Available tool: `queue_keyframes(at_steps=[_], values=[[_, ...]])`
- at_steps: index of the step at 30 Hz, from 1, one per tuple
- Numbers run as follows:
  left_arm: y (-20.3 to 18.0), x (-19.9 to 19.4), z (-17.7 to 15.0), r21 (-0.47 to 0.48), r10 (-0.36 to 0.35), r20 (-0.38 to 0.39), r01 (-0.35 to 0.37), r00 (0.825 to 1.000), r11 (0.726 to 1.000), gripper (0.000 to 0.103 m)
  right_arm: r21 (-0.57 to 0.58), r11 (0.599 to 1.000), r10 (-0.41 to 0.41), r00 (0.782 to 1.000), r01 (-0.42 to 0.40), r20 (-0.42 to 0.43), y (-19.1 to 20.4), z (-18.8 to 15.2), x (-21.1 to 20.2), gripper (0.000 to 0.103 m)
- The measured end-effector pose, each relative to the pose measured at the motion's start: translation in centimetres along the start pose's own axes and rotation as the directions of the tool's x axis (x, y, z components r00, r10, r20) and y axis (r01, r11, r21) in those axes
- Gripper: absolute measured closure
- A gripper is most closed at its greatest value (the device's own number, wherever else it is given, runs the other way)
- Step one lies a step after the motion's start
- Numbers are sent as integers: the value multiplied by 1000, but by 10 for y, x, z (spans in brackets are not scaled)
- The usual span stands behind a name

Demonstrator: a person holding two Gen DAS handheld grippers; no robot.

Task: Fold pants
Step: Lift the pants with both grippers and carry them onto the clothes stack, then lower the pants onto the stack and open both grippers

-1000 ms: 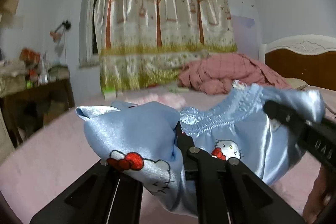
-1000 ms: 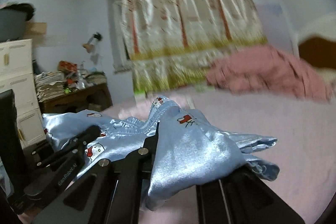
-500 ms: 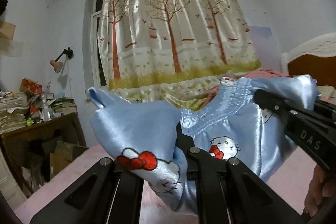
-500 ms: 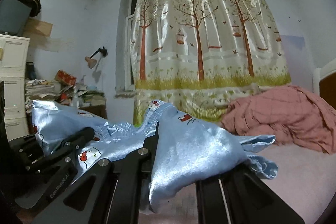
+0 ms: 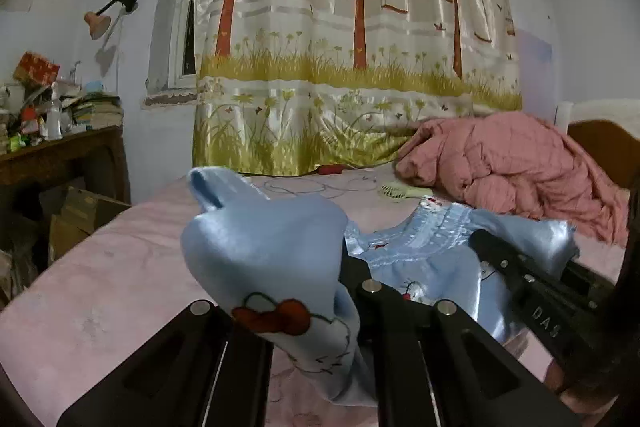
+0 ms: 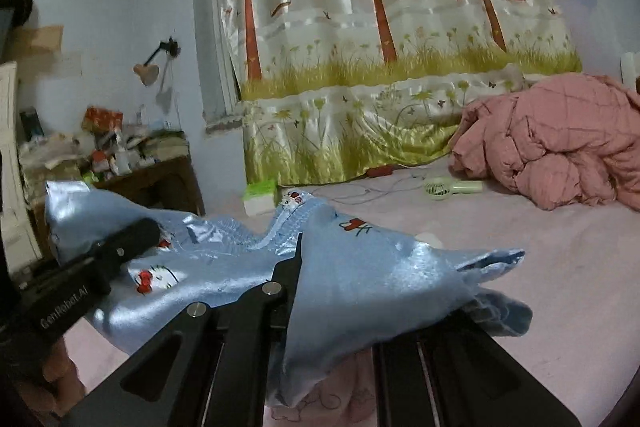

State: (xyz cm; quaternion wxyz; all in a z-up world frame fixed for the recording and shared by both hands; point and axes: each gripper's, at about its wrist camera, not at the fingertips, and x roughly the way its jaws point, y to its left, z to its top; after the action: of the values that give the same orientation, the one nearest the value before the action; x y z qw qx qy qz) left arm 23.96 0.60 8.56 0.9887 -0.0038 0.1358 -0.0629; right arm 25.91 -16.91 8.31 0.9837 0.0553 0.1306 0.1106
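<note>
The light blue satin pants (image 5: 260,247) with red-bow cat prints hang between both grippers above the pink bed (image 5: 100,287). My left gripper (image 5: 344,255) is shut on one end of the waistband, and cloth drapes over its left finger. My right gripper (image 6: 300,247) is shut on the other end, with cloth (image 6: 372,287) draped over its right finger. The elastic waistband (image 6: 288,223) sags between them. The right gripper also shows in the left wrist view (image 5: 520,279); the left gripper shows in the right wrist view (image 6: 116,255).
A crumpled pink quilt (image 5: 512,167) lies at the far right of the bed. A green hand fan (image 6: 452,187), a white cable (image 5: 312,187) and a tissue box (image 6: 260,197) lie near the curtain (image 5: 352,67). A cluttered wooden desk (image 5: 56,151) stands at left.
Both grippers have come down with the pants, from held high before the curtain to just above the bed. The waistband now sags lower between them.
</note>
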Motion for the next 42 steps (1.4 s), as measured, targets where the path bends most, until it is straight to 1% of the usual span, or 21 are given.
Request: queue_keyframes(at_steps=[2, 4, 6, 10, 13, 14, 18, 23, 25, 28, 29, 31, 32, 33, 34, 36, 37, 38, 39, 41, 42], values=[[0, 6, -2, -2, -6, -20, 6, 1000, 1000, 96, 1, 1000, -1, 1000, 1, 2, -3, 1, -1, 95], [5, 14, -6, -30, -38, -50, 37, 998, 999, 96, 27, 1000, 0, 1000, 0, 6, -10, 1, -4, 95], [5, 21, -9, -31, -50, -66, 48, 997, 998, 95, 23, 1000, -4, 1000, 4, 12, -14, 1, -4, 95], [4, 16, -11, -43, -84, -23, 83, 996, 996, 95, 30, 1000, 3, 998, -4, 60, -19, 4, -11, 95], [5, 9, -4, -61, -84, 21, 85, 996, 995, 92, 6, 999, 39, 988, -40, 149, -20, 9, -23, 95], [6, 8, -3, -70, -87, 20, 88, 996, 994, 91, -14, 999, 35, 987, -33, 158, -19, 10, -24, 95], [10, 23, -8, -104, -106, -27, 103, 994, 989, 91, -34, 999, 29, 995, -26, 94, -25, 8, -11, 95], [2, 40, -24, -14, -15, -87, 13, 996, 1000, 91, -100, 995, -30, 999, 27, -31, -16, -4, 12, 95], [7, 45, -24, -55, -32, -135, 25, 990, 998, 91, -108, 993, -44, 997, 38, -60, -12, -3, 15, 95], [19, 46, -23, -141, -96, -191, 69, 977, 988, 89, -152, 987, -66, 997, 58, -49, -3, 3, 7, 95], [20, 46, -23, -142, -96, -204, 68, 974, 988, 89, -177, 982, -74, 996, 62, -58, 0, 6, 5, 94], [17, 47, -22, -109, -71, -251, 44, 965, 993, 84, -203, 977, -80, 993, 61, -87, 3, 7, 5, 94], [16, 49, -23, -96, -65, -281, 39, 958, 995, 83, -209, 976, -91, 987, 62, -133, 3, 8, 8, 93], [16, 50, -23, -95, -66, -306, 39, 950, 995, 82, -199, 978, -100, 981, 65, -168, 2, 8, 12, 93], [17, 50, -23, -102, -70, -315, 40, 947, 994, 82, -174, 983, -99, 976, 65, -195, -2, 8, 15, 93], [18, 49, -22, -102, -60, -315, 29, 947, 994, 81, -82, 996, -55, 967, 35, -249, -13, 6, 20, 92], [19, 48, -22, -98, -53, -319, 23, 946, 995, 77, -42, 999, -26, 963, 15, -267, -19, 5, 21, 90], [20, 48, -23, -94, -47, -322, 17, 946, 995, 74, -14, 1000, -16, 958, 12, -286, -24, 5, 22, 82], [20, 47, -23, -90, -38, -325, 9, 945, 996, 67, -2, 1000, -24, 954, 25, -299, -28, 5, 23, 77], [21, 48, -23, -70, -5, -343, -20, 939, 997, 64, 5, 999, -42, 950, 46, -310, -36, 6, 22, 52], [22, 50, -23, -61, 8, -354, -32, 935, 998, 57, 7, 999, -42, 950, 47, -310, -39, 6, 21, 47]])
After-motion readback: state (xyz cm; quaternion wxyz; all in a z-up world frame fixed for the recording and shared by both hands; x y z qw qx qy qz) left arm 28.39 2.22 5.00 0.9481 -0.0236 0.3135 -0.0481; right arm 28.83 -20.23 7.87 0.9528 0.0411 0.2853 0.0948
